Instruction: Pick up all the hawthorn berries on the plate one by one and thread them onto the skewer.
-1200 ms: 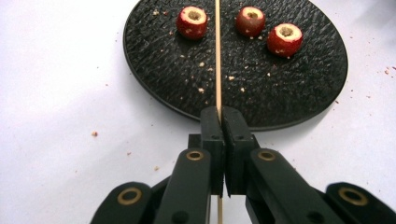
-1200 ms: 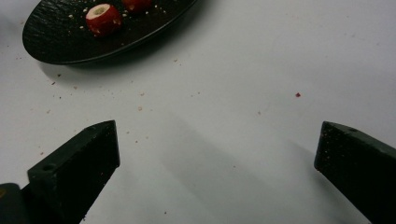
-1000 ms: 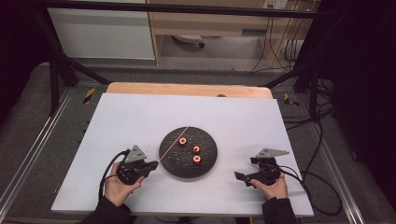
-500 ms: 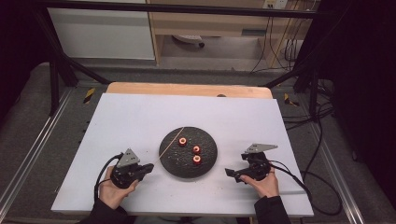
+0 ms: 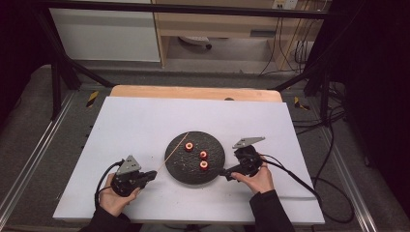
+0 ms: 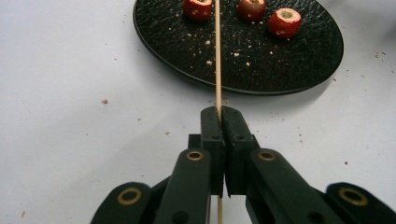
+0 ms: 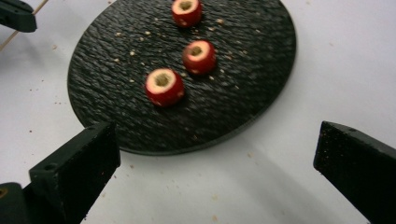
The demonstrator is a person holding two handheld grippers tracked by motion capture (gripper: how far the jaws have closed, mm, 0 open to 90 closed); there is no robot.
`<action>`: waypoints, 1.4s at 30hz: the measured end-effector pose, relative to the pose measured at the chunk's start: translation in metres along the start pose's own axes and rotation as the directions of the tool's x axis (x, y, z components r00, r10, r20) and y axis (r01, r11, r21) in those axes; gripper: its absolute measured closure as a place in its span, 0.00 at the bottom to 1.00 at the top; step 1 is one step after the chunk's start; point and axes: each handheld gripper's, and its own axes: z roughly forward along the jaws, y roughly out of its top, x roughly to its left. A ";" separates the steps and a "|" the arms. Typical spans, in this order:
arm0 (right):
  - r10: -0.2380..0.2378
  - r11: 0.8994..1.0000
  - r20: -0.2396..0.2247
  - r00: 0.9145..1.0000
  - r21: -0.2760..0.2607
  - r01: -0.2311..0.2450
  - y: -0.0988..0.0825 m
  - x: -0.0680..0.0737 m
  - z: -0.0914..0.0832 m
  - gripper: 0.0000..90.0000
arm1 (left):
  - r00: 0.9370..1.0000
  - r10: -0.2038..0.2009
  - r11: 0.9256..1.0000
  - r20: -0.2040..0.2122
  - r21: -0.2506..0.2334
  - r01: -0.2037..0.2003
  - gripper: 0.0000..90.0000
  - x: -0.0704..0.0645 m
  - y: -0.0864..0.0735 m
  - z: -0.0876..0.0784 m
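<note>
A round black slate plate (image 5: 180, 166) lies mid-table and carries three red cored fruit pieces (image 5: 188, 146) (image 5: 203, 154) (image 5: 204, 165). My left gripper (image 5: 152, 175) sits at the plate's left, shut on a thin wooden skewer (image 5: 174, 151) that slants out over the plate's left part. In the left gripper view the skewer (image 6: 217, 56) runs straight up from the closed left gripper (image 6: 220, 112) and over the plate (image 6: 243, 60). My right gripper (image 5: 225, 172) is at the plate's right rim. Its jaws stand wide apart around nothing in the right gripper view (image 7: 215, 140), with the nearest fruit (image 7: 164, 87) just ahead.
The plate rests on a white table top (image 5: 145, 121) with a wooden strip (image 5: 193, 92) along its far edge. Crumbs dot the plate and the table near it. A black cable (image 5: 300, 179) trails right from the right gripper. Metal frame rails run along both sides.
My right gripper has moved left to the plate's right rim and risen a little. The left gripper has barely shifted and still grips the skewer.
</note>
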 end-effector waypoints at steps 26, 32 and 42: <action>-0.139 0.955 -0.017 0.990 0.263 0.139 0.057 0.031 0.051 0.25 | 1.000 0.005 1.000 0.009 0.002 -0.005 0.98 0.001 -0.002 0.000; -0.115 0.943 -0.030 0.993 0.310 0.119 0.060 0.031 0.060 0.35 | 1.000 0.008 1.000 0.009 0.003 -0.008 0.98 0.000 -0.002 0.000; -0.047 0.938 -0.028 0.999 0.342 0.053 0.062 0.029 0.068 0.54 | 1.000 0.008 1.000 0.012 0.003 -0.008 0.98 0.000 -0.002 0.000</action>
